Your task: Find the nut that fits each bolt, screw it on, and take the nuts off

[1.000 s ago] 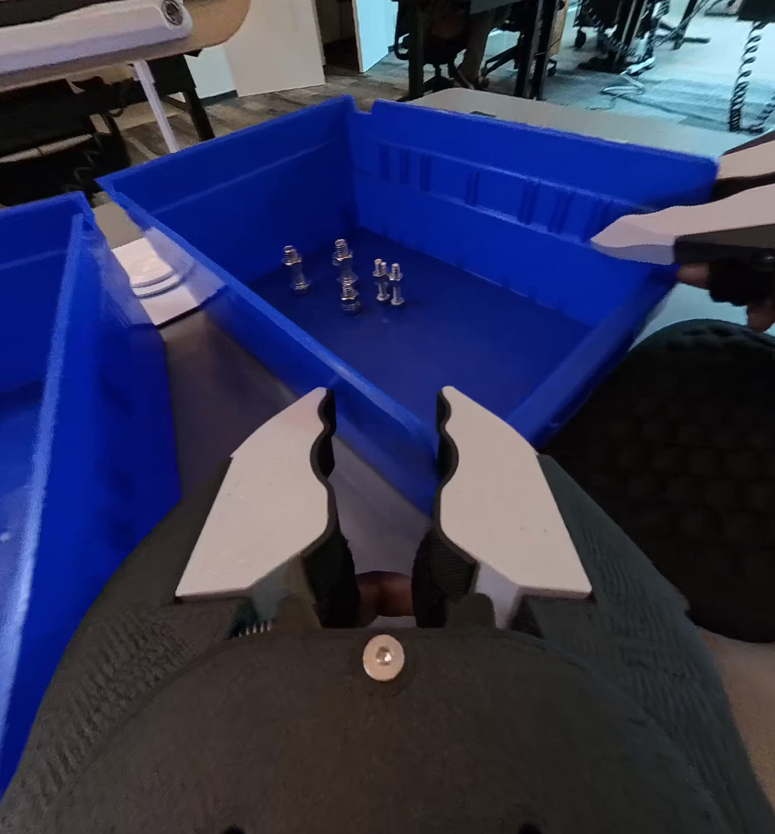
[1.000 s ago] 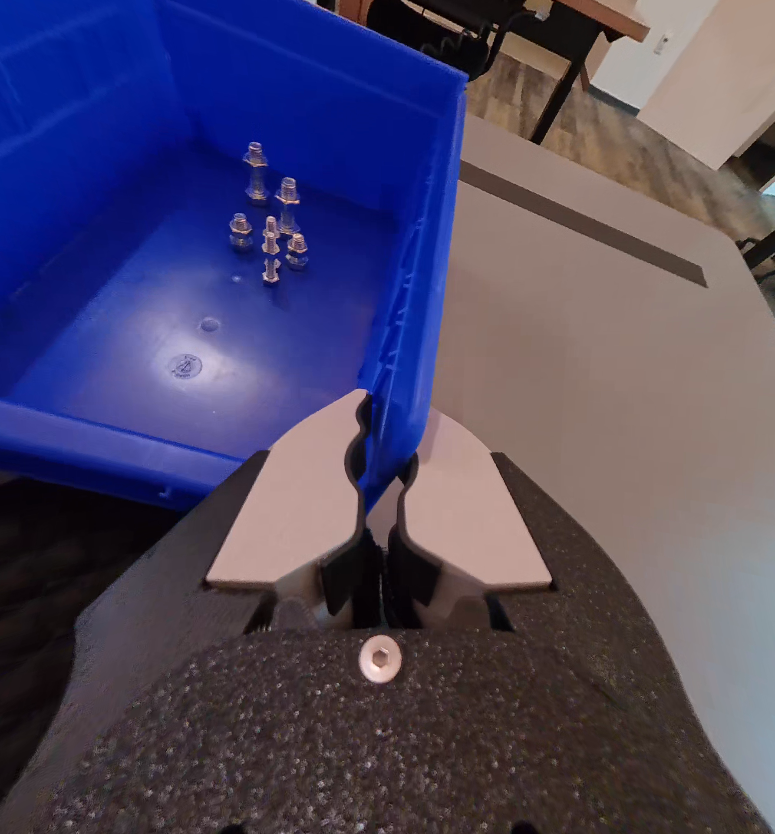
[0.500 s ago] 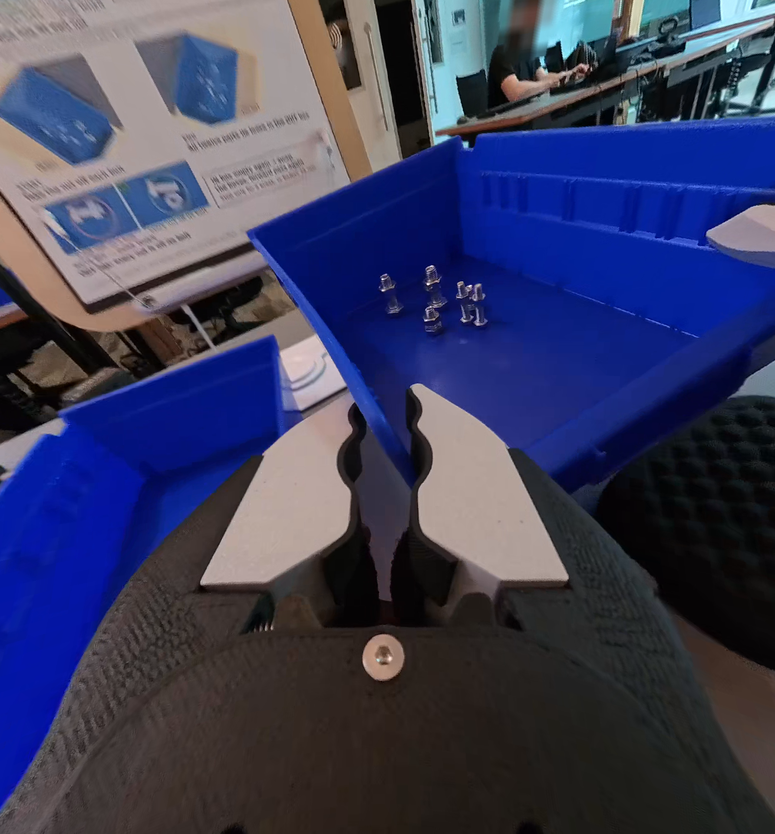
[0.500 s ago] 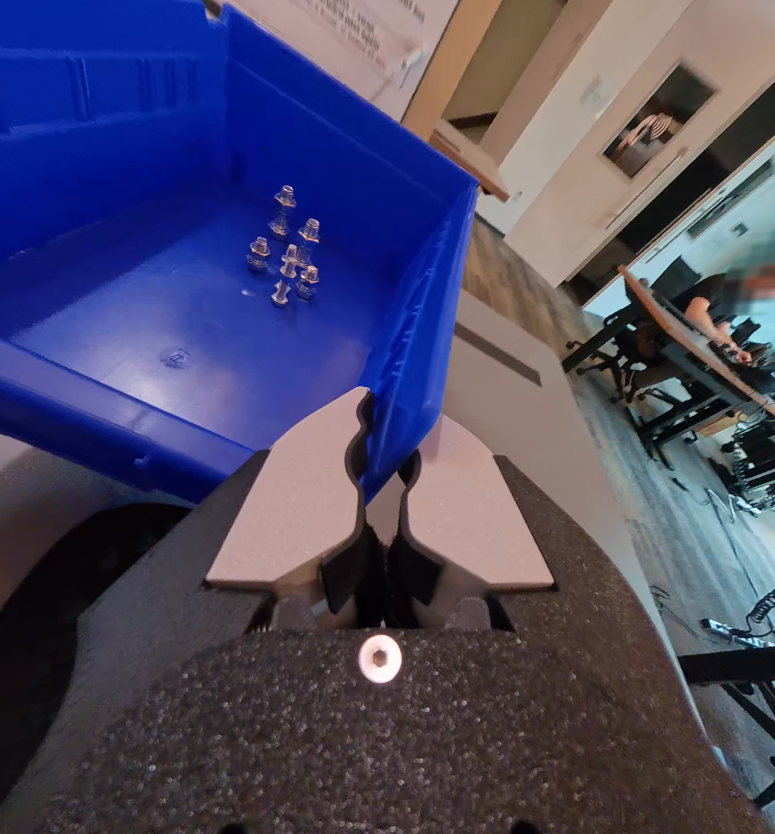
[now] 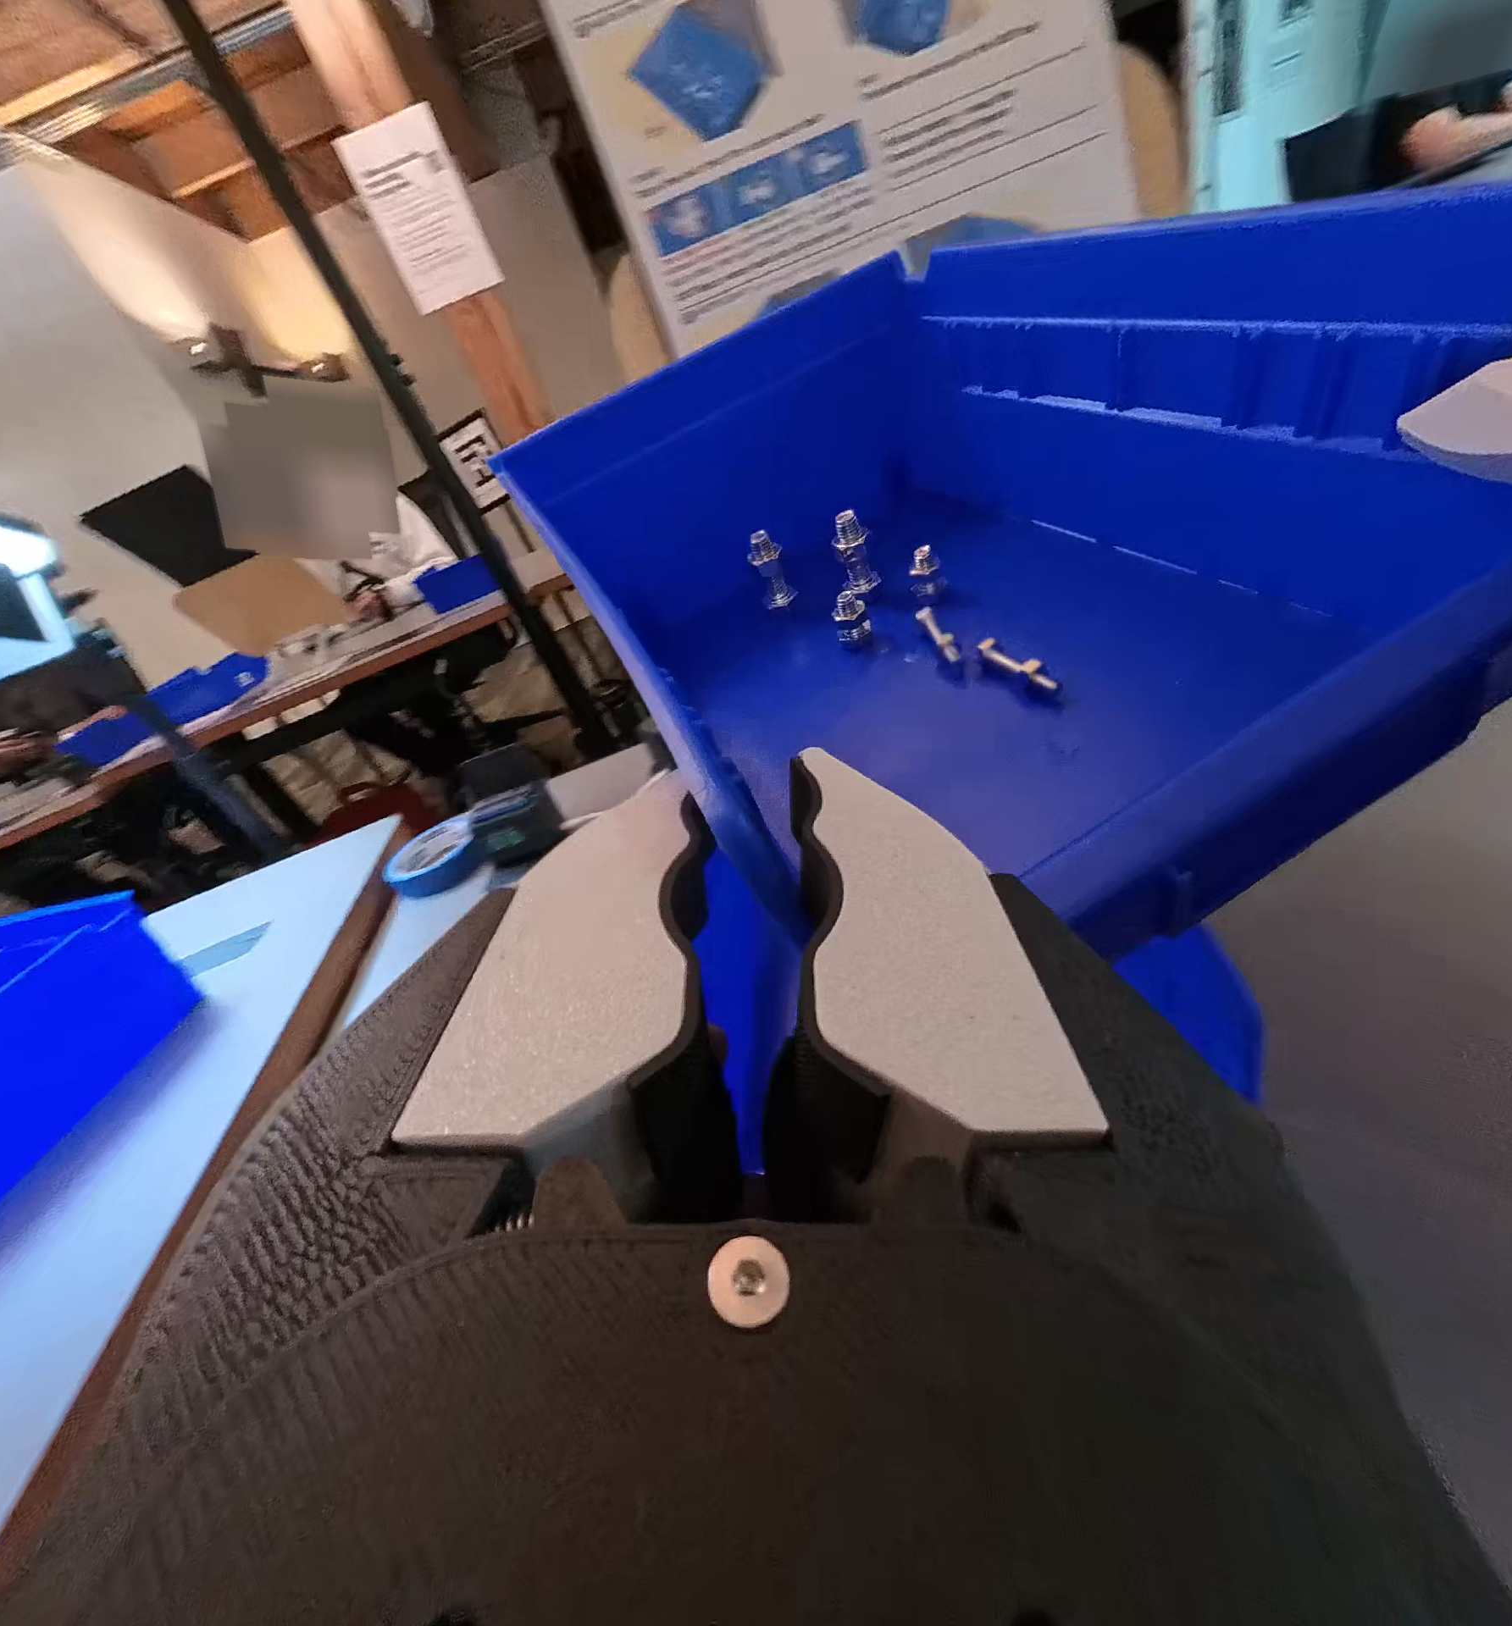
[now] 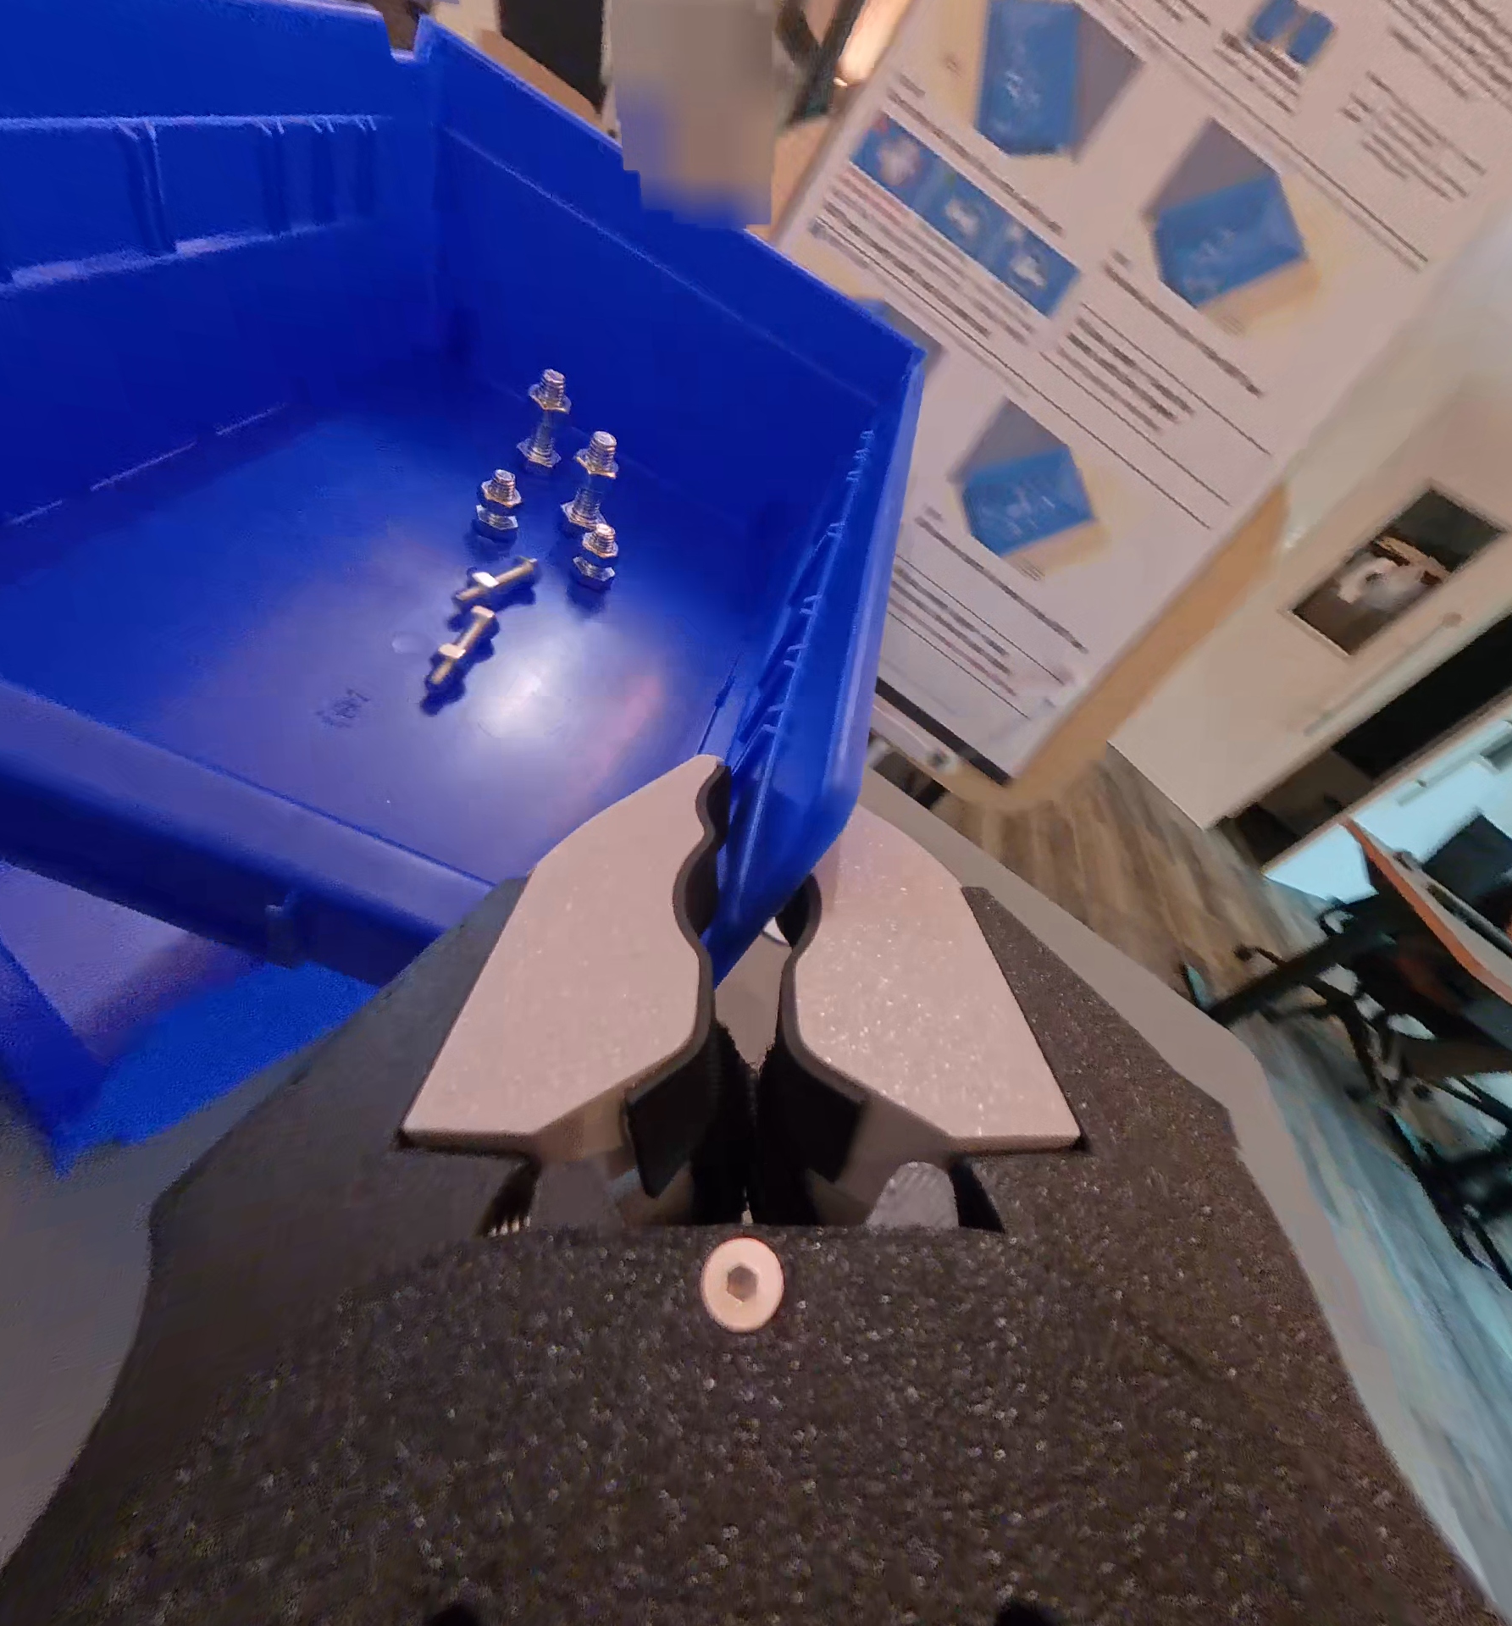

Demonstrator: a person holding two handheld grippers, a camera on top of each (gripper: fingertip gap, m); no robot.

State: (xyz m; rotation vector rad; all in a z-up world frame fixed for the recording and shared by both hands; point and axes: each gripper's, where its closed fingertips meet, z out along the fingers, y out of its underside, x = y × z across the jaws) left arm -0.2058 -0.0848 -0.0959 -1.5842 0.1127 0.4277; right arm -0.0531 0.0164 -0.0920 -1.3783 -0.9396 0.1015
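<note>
Blue plastic fills both wrist views: a storage bin point(image 5: 1174, 818) is lifted off the grey bench point(image 5: 1394, 1012) and tipped, held at two opposite side walls. The left gripper point(image 5: 748, 792) has its fingers closed on the bin's left wall, and the right gripper point(image 6: 770, 809) has its fingers clamped on the bin's right wall, one finger inside the bin and one outside in each case; the right gripper's tip also shows at the far edge of the left wrist view. On the bin's floor, toward its back wall, lies a small cluster of six silver bolts point(image 5: 858, 581), each with a nut already threaded on it. Four of them stand on their heads with the threaded ends up, close together but apart; the other two bolts point(image 6: 470, 625) lie on their sides just nearer the bin's front lip. Judged from this, the matching and screwing-on part looks finished, since no loose nut shows anywhere in the bin, and what remains is to take the nuts off again. The tilt suggests the bin is being carried or emptied as a step toward that. A second blue bin point(image 5: 48, 1021) sits on the bench to the left of the held one, and a roll of blue tape point(image 5: 431, 858) rests beyond it.
</note>
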